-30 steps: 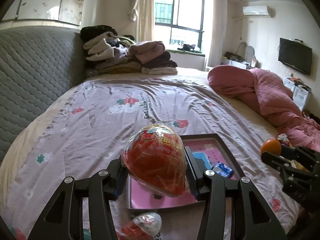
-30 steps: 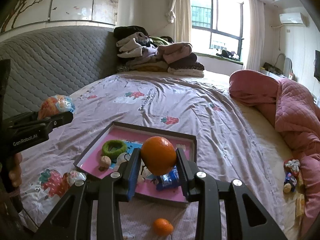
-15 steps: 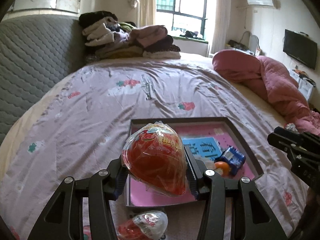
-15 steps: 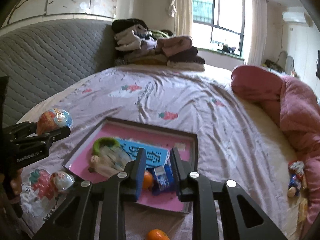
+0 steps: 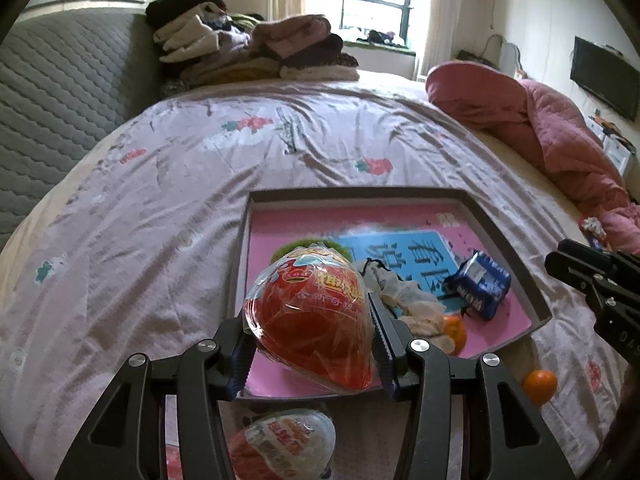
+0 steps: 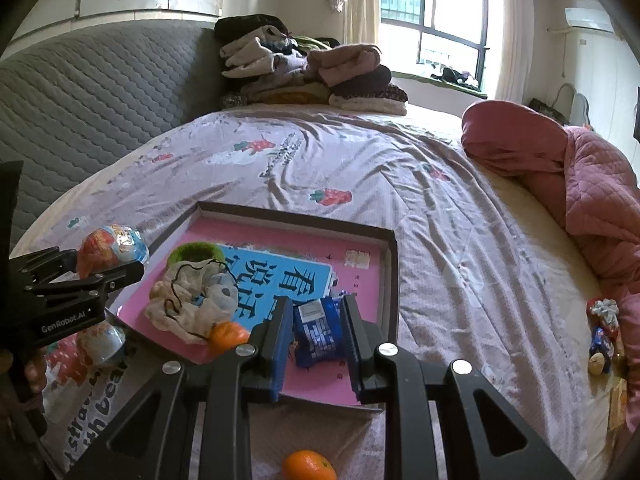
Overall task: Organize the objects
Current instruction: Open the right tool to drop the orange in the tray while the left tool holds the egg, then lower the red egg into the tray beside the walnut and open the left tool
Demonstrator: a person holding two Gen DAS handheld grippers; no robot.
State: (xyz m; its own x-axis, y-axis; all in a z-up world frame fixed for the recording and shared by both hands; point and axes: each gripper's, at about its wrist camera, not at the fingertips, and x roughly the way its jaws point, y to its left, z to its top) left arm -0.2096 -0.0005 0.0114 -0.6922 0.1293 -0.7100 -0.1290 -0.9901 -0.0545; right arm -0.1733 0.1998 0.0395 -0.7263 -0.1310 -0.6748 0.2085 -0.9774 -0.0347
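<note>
One film-wrapped toy egg [image 5: 308, 316], light, rigid and slippery, sits clamped across its widest part in the left gripper [image 5: 310, 334] above the tray's [image 5: 500, 224] near-left corner; the right gripper [image 6: 316, 330] hovers with jaws narrowed, gripping nothing.

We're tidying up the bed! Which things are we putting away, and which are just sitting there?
For tidying:
tray
red wrapped egg
second wrapped egg
blue snack packet
orange in the tray
loose orange

Just lying about:
folded clothes
pink quilt
television
</note>
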